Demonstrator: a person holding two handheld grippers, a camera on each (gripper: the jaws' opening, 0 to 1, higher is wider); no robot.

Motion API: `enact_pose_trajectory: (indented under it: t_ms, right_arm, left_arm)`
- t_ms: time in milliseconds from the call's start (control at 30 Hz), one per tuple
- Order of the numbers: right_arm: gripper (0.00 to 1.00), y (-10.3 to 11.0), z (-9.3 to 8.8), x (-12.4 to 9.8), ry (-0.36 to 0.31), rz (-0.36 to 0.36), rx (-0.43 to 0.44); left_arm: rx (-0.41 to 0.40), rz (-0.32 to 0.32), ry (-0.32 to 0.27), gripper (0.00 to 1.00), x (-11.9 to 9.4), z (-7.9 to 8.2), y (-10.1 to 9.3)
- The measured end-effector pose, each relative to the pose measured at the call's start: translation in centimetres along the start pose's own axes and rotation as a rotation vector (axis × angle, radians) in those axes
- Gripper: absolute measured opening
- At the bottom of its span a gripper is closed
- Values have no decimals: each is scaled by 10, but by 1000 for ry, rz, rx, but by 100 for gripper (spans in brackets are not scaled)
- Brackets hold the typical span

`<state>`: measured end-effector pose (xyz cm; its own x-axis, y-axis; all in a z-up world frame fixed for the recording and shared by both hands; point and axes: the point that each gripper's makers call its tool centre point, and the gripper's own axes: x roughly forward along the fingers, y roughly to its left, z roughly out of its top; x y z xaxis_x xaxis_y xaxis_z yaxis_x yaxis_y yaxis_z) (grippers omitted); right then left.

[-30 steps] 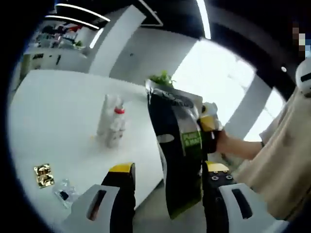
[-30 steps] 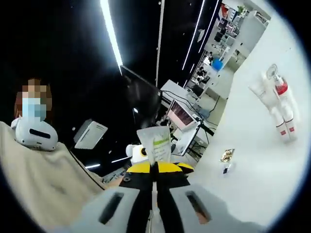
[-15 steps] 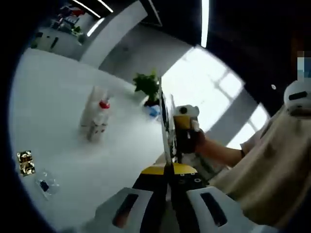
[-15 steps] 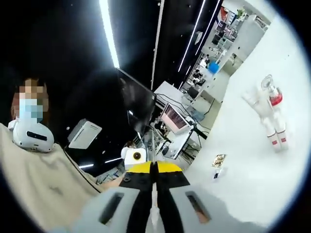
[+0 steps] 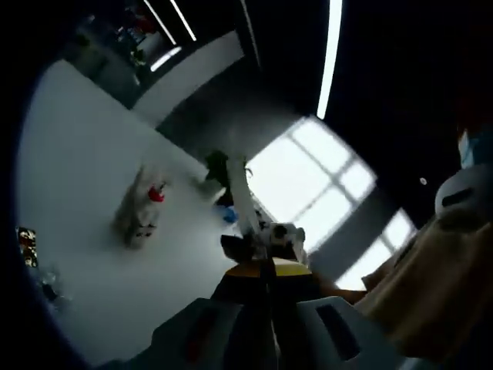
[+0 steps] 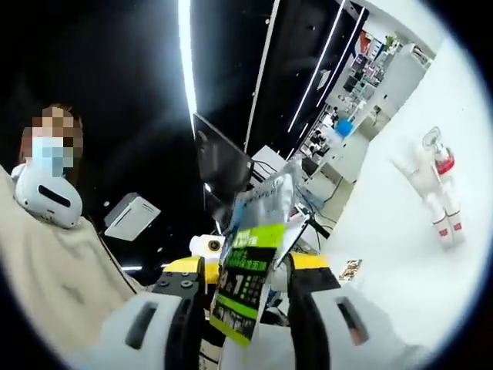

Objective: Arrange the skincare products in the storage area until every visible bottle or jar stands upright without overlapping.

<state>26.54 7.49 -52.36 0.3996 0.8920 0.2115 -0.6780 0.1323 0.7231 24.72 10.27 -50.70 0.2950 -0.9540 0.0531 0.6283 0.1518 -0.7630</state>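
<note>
Holding the pouch (image 6: 248, 279) in mid-air: left gripper (image 5: 266, 271) is clamped on its edge, jaws closed, pouch seen edge-on running toward 12 o'clock. Right gripper (image 6: 245, 271) jaws stand apart, pouch between them, contact unclear. Bottles (image 6: 441, 193) stand together on the white table (image 6: 400, 262), at 2 o'clock, well apart.

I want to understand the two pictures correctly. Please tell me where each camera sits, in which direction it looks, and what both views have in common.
Left gripper view: rides on the left gripper, jaws shut on the pouch seen edge-on; it looks across the white table toward bright windows; the person's beige sleeve at right.
Right gripper view: rides on the right gripper, jaws open around the pouch; it looks toward a dark ceiling and desks; beige clothing at left.
Shared: the pouch, the table, the white bottles.
</note>
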Motion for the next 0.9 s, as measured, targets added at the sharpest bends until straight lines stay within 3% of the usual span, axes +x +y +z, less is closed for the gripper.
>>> enact_pose_trajectory:
  t_ms: [200, 367, 467, 500, 600, 800, 900]
  right_arm:
    - [24, 1, -6, -3, -33, -9, 35]
    - [12, -3, 6, -7, -117, -36, 48]
    - [1, 9, 12, -9, -171, 31, 129]
    - [1, 10, 12, -9, -172, 37, 126]
    - [1, 10, 9, -10, -178, 26, 129]
    - [1, 10, 17, -15, -292, 31, 219]
    - [1, 9, 19, -16, -316, 16, 231]
  left_arm:
    - [19, 7, 2, 0, 0, 5, -2]
    - [20, 29, 6, 0, -1, 4, 3]
    - [39, 62, 23, 0, -2, 2, 8]
    - [56, 91, 23, 0, -3, 3, 14]
    - [44, 85, 32, 0, -1, 3, 13]
    - [106, 109, -52, 4, 8, 12, 18]
    - [75, 100, -37, 9, 10, 6, 20]
